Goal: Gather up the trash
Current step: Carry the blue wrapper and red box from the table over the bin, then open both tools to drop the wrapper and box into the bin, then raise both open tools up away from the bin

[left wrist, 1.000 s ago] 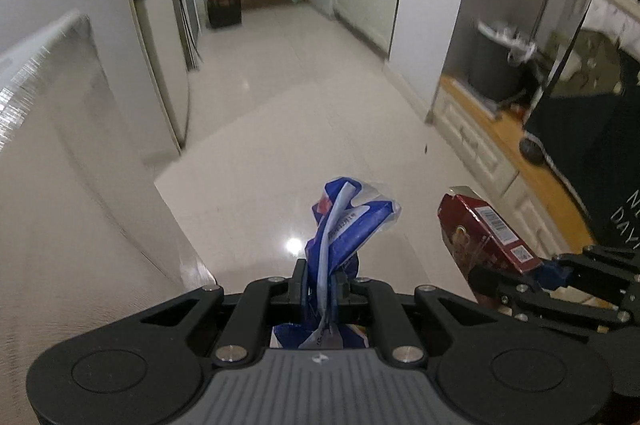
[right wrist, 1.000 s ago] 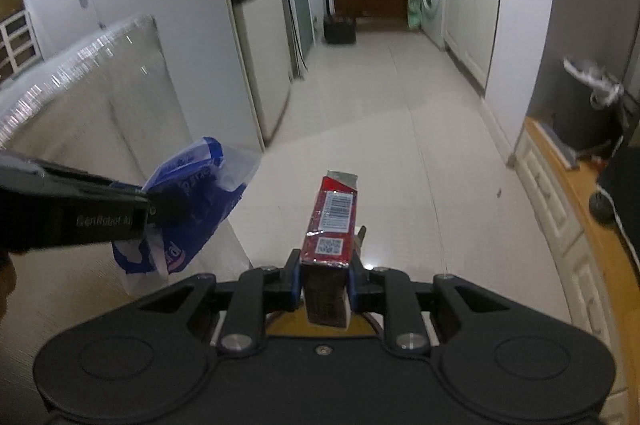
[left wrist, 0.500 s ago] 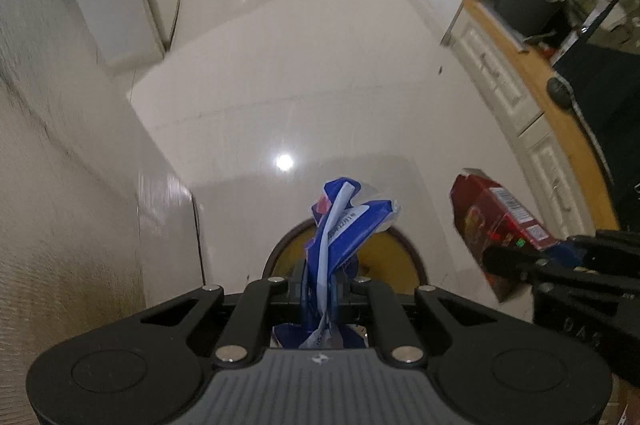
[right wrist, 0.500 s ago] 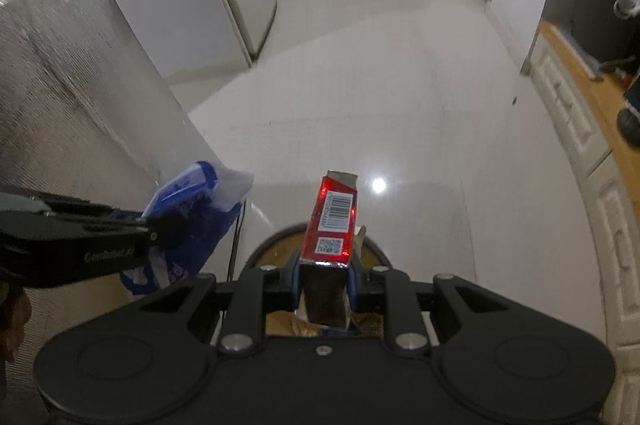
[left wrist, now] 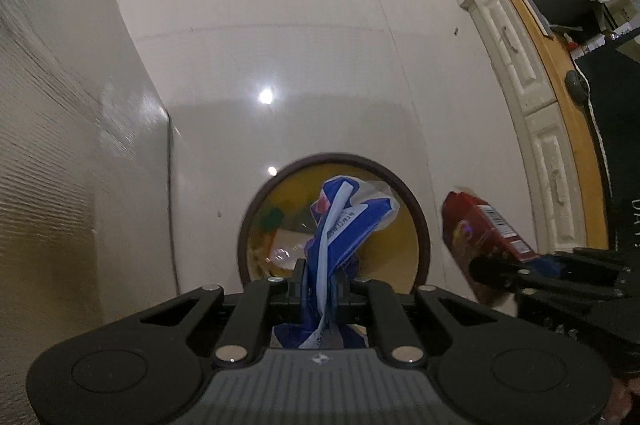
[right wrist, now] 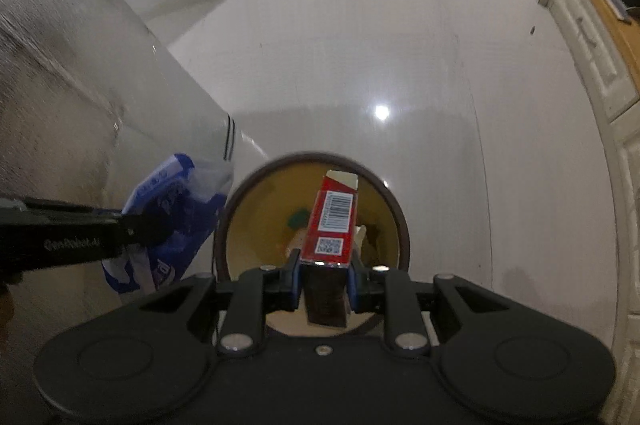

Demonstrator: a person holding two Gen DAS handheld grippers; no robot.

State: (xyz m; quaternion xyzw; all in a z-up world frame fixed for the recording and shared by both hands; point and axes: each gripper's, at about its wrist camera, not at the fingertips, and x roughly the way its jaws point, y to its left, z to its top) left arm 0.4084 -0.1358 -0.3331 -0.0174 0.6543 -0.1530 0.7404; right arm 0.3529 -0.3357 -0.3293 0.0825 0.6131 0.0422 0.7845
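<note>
Above the round, dark-rimmed yellow waste bin (left wrist: pixel 416 225) on the glossy white tiled floor (left wrist: pixel 300 45), the left gripper (left wrist: pixel 320 275) had its jaws clenched on a crumpled blue-and-white plastic wrapper (left wrist: pixel 344 221). Beside it, the right gripper (right wrist: pixel 322 281) gripped a red cardboard carton (right wrist: pixel 332 225) with a barcode, poised over the bin's opening.

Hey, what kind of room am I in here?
Probably a home kitchen or hallway: glossy white tiled floor, cream panelled cabinet doors under a wooden counter, and a round brown-rimmed trash bin on the floor.
</note>
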